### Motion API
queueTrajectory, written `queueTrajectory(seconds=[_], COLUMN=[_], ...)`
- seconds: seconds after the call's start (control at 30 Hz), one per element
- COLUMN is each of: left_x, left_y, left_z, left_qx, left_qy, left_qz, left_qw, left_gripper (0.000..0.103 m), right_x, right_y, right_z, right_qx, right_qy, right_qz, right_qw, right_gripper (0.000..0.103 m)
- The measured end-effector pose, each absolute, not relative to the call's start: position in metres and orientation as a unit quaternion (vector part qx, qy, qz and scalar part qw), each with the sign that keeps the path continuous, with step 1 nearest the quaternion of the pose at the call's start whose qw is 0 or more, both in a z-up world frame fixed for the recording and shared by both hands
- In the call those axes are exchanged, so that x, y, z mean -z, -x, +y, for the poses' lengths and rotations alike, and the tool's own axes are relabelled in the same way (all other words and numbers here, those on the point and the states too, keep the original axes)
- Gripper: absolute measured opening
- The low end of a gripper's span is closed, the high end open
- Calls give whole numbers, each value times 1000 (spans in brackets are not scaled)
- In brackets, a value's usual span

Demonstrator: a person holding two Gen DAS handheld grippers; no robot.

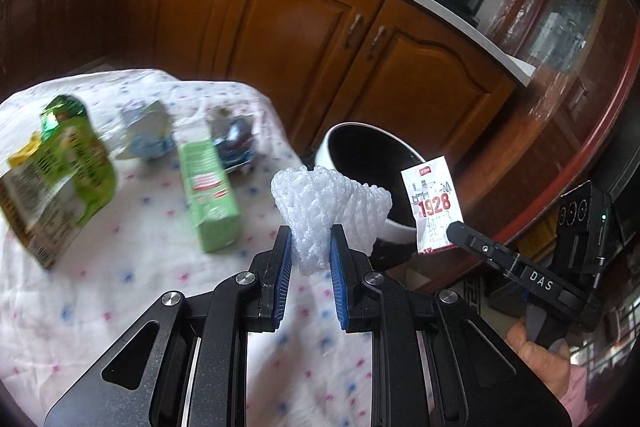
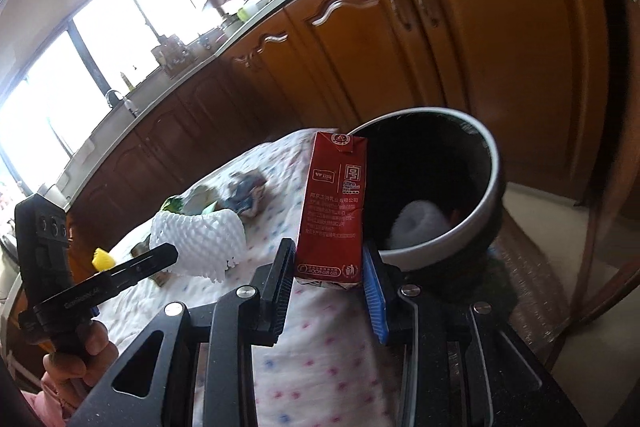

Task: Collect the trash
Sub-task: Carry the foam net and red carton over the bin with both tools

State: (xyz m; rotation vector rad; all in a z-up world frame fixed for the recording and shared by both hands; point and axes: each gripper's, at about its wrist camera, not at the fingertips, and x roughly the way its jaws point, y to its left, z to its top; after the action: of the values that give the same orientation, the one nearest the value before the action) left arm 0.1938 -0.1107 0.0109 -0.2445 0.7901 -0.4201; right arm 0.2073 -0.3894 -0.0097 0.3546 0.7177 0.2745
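My left gripper is shut on a white foam fruit net, held above the table edge near the bin; the net also shows in the right wrist view. My right gripper is shut on a red and white milk carton, held upright just left of the bin's rim; the carton also shows in the left wrist view. The round bin, white outside and dark inside, stands beside the table. Something white lies in it.
On the flowered tablecloth lie a green snack bag, a green carton, a pale blue wrapper and a dark blue wrapper. Brown kitchen cabinets stand behind, with pots on the counter.
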Motion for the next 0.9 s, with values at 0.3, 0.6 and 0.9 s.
queueTrajectory(seconds=[0.3,0.6,0.9], left_x=[-11,-14,-4], left_y=[-225,-256,-277], left_z=[-148,-189,-219], left_qx=[214,221,225], left_qy=[99,70,45], left_qz=[395,406,427], left_qw=[888,884,875], left_gripper=[17,17,18], right_x=[5,8,18], right_y=[-224,-243,-261], right_z=[-412,-424,-427], right_qx=[-102,-85,-80], right_qy=[-161,-145,-134], right_qz=[344,351,373], right_qw=[920,921,915], right_gripper=[34,34,34])
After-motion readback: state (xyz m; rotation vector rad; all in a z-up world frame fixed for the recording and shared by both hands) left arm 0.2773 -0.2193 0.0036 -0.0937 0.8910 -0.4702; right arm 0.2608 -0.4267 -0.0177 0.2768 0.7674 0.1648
